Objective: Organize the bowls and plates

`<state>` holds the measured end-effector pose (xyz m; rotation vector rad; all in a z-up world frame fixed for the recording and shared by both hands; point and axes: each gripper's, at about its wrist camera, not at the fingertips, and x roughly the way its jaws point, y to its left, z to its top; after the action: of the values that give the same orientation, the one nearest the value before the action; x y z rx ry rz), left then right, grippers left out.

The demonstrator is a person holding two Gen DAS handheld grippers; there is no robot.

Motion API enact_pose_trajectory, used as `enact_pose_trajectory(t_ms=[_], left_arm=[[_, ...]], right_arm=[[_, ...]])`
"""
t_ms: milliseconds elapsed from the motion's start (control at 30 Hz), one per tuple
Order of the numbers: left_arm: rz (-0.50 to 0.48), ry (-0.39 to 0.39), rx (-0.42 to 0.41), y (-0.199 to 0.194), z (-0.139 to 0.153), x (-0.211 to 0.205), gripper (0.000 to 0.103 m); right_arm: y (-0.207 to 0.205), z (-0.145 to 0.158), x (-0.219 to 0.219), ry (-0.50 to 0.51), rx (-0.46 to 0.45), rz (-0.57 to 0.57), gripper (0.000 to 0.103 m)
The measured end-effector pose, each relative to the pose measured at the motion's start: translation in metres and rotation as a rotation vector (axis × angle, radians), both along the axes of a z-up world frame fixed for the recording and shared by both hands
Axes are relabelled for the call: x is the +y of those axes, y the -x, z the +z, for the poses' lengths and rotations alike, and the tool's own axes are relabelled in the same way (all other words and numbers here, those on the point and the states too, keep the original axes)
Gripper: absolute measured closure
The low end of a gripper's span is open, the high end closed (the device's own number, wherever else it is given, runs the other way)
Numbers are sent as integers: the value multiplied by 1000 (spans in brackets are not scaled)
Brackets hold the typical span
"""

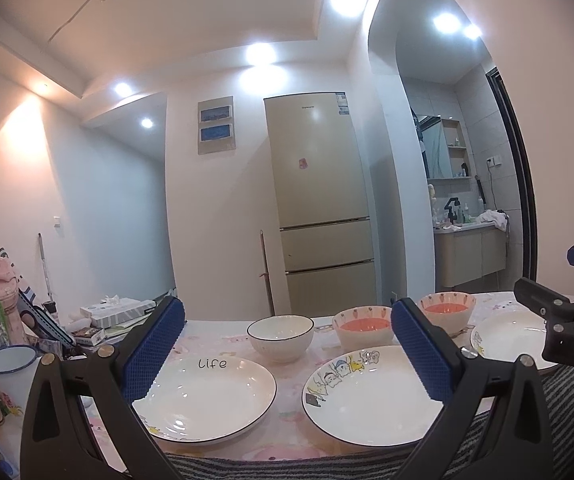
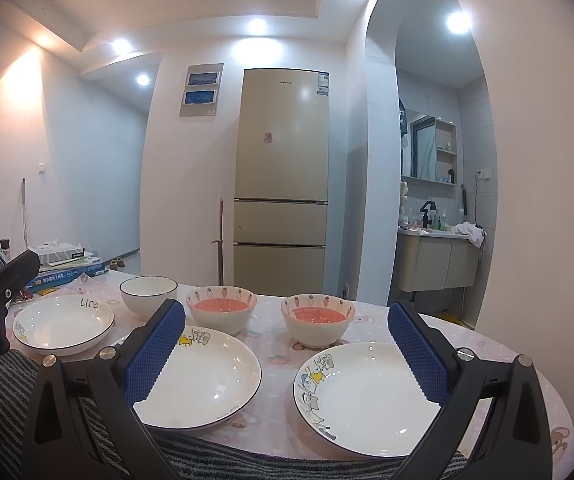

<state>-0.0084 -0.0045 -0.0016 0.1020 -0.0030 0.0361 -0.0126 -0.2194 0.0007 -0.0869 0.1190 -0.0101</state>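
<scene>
1. Left gripper (image 1: 287, 356): jaws wide apart, nothing between them, hovering above the near edge of the counter (image 1: 287, 432). Right gripper (image 2: 287, 354): same, spread and empty
2. Left view: "Life" plate (image 1: 205, 396) at 7 o'clock, cartoon plate (image 1: 367, 396) at 5 o'clock, well apart. White bowl (image 1: 280, 338) at centre; two carrot-rim bowls (image 1: 363, 328) (image 1: 446, 310) at 2 o'clock, side by side, not touching. Third plate (image 1: 507, 332) at 3 o'clock
3. Right view: second cartoon plate (image 2: 367, 396) at 5 o'clock, under the right gripper's reach
4. Judgement: nothing stacked yet; step in hand is the first pick. Like with like appears sensible: plates into one pile, bowls nested
5. Doing it well: take a plate by its raised rim, one pad above and one below, lift level, lower centred onto the next plate. Set down softly to avoid a chip
6. Materials: glazed ceramic, glossy, likely slick against the pads; ribbed blue pads (image 1: 155, 350) should help. Plates shallow, round, with a thin dark rim line. Carrot-rim bowls are salmon inside; liquid or glaze, cannot tell, so keep them level
7. Counter wears a pink printed cloth
</scene>
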Motion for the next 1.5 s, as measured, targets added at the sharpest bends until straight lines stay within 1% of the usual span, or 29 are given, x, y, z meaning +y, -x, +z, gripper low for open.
enact_pose_trajectory(t_ms=[233,367,433,533,600,667,767,933,1100,1200,1267,1333,1433,1500], left_arm=[[-2,-8,-18,5,4,-3,0],[-6,-19,-16,8,16,-5,0],[-6,-27,-4,8,25,-6,0],[-13,-15,1,8,41,-5,0],[2,-13,-27,11,55,-5,0],[8,-17,-58,13,70,-5,0],[1,-18,-69,12,92,-5,0],[24,-7,-93,3,123,-2,0],[25,27,-105,-10,153,3,0],[51,31,-120,-13,168,3,0],[20,50,-131,-14,178,4,0],[56,52,-169,-13,188,6,0],[133,9,-215,-18,200,1,0],[155,-3,-248,-21,207,1,0]], right_arm=[[-2,-1,1,1,5,-11,0],[-3,8,1,5,45,-4,0],[-4,15,-1,-14,58,9,0],[-3,35,-7,-56,75,28,0],[-2,49,-9,-67,64,39,0],[3,67,-9,-65,32,47,0],[5,92,-8,-68,-3,62,0],[-3,132,-12,-129,-25,89,0],[-18,162,-7,-170,-62,100,0],[-23,178,-1,-188,-101,106,0],[-26,189,5,-194,-125,111,0],[-31,201,9,-198,-136,121,0],[-41,218,17,-215,-153,124,0],[-51,228,18,-235,-158,121,0]])
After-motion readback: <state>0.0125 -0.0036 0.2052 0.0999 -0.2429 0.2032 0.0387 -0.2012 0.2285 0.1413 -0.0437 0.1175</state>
